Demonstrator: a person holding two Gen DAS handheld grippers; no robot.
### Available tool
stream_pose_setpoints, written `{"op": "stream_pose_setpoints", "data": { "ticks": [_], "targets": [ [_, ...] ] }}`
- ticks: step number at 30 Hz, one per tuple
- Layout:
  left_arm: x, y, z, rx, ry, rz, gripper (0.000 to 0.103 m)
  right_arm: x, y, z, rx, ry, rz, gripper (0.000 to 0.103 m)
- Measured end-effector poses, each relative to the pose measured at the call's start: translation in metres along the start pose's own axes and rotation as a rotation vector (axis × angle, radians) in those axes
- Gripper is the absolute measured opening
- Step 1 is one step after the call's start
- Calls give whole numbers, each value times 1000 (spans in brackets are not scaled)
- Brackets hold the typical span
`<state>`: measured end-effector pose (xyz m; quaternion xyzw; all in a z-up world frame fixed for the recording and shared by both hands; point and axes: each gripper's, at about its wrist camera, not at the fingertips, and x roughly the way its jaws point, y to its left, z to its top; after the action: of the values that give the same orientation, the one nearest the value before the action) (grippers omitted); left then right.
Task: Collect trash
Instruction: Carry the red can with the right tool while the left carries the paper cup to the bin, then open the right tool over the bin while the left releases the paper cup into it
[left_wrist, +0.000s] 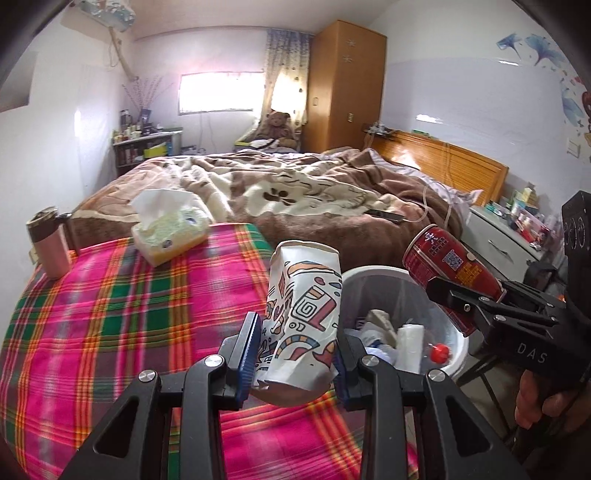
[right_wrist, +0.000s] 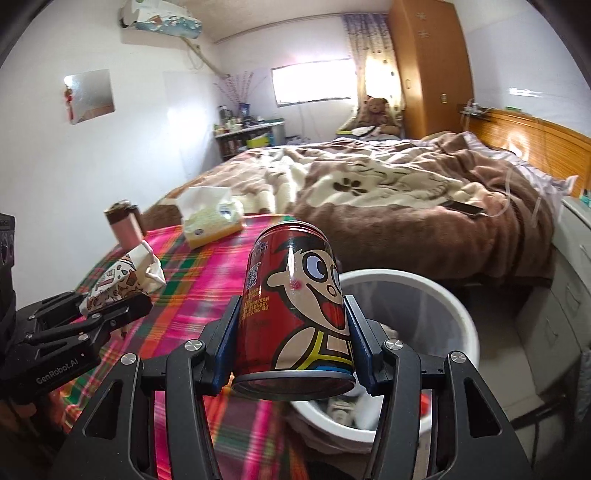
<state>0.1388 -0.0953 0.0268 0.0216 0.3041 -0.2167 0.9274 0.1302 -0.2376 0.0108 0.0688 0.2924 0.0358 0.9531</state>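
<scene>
Bedside bin (right_wrist: 454, 306), both tongs (left_wrist: 295, 347) (right_wrist: 291, 332) tilted w/ trash

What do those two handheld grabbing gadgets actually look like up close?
Both are matte black frames built of angular linkage bars with triangular cut-outs and round silver pivot bolts. Each tool, the left tool and the right tool, ends in two flat fingers faced with blue ribbed pads. White lettering marks the bodies: "DAS" on the right one, "GenRobot.AI" on the left. No cables show.
</scene>
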Motion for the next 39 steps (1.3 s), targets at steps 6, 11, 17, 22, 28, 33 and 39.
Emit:
{"op": "stream_pose_setpoints", "data": {
  "ticks": [6, 11, 17, 22, 28, 33, 39],
  "targets": [
    [23, -36, 3, 43, 25, -63, 35, 0, -27, -7, 33, 22, -97, 54],
    [42, -59, 4, 68, 50, -91, 35, 4, -48, -12, 72, 46, -141, 54],
    [66, -76, 2, 86, 89, -102, 35, 9, -66, -19, 100, 80, -183, 54],
    [84, -82, 4, 82, 116, -101, 35, 20, -75, -23, 117, 119, -203, 54],
    [96, -84, 6, 83, 125, -92, 42, 28, -79, -26, 117, 153, -204, 54],
    [96, -80, 6, 65, 122, -97, 56, 26, -79, -24, 111, 146, -218, 63],
    [86, -74, 4, 56, 110, -83, 57, 19, -74, -25, 119, 132, -210, 63]
  ]
}}
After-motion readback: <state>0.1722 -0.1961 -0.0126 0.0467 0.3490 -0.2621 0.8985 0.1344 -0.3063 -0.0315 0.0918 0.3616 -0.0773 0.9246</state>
